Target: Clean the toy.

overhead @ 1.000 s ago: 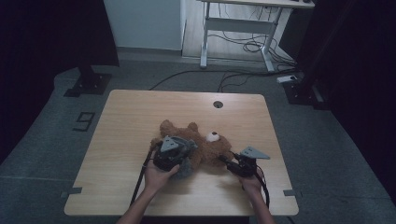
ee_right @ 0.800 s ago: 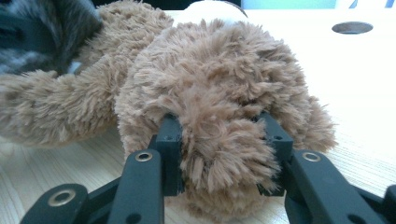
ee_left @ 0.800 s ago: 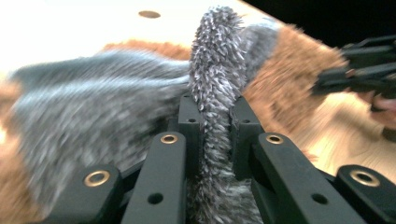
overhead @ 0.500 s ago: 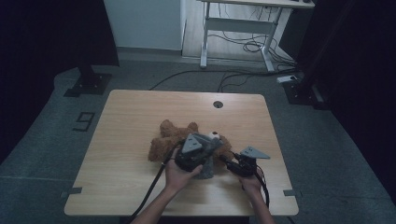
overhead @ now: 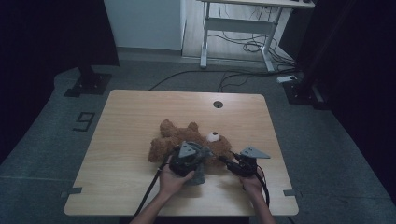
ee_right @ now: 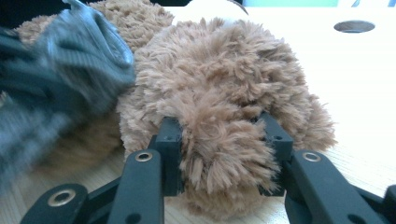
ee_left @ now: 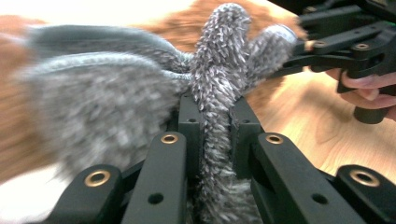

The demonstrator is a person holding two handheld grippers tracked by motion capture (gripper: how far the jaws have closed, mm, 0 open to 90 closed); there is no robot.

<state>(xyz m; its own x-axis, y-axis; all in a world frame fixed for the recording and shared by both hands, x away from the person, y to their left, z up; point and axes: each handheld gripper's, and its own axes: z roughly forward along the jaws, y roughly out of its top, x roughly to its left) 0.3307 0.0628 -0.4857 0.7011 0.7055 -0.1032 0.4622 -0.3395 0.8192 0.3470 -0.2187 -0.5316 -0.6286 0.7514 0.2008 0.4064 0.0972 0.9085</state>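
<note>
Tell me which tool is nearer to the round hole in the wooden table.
Right. The right tool, shut on the brown plush teddy bear, sits below the round hole, slightly to its right. The left tool, shut on the grey knitted garment, is farther left.

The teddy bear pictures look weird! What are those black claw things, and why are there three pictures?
A person sits at a wooden table and holds a grabbing tool, called a gripper, in each hand. One camera hangs up high and looks down. The other two cameras ride on the grippers, so you see their black jaws up close. A brown teddy bear lies on the table. The left gripper pinches a fuzzy grey knitted cloth, maybe the bear's clothing. The right gripper squeezes a furry part of the bear, though I cannot tell which part. From above, both grippers sit right at the bear, near the person's edge of the table.
</note>
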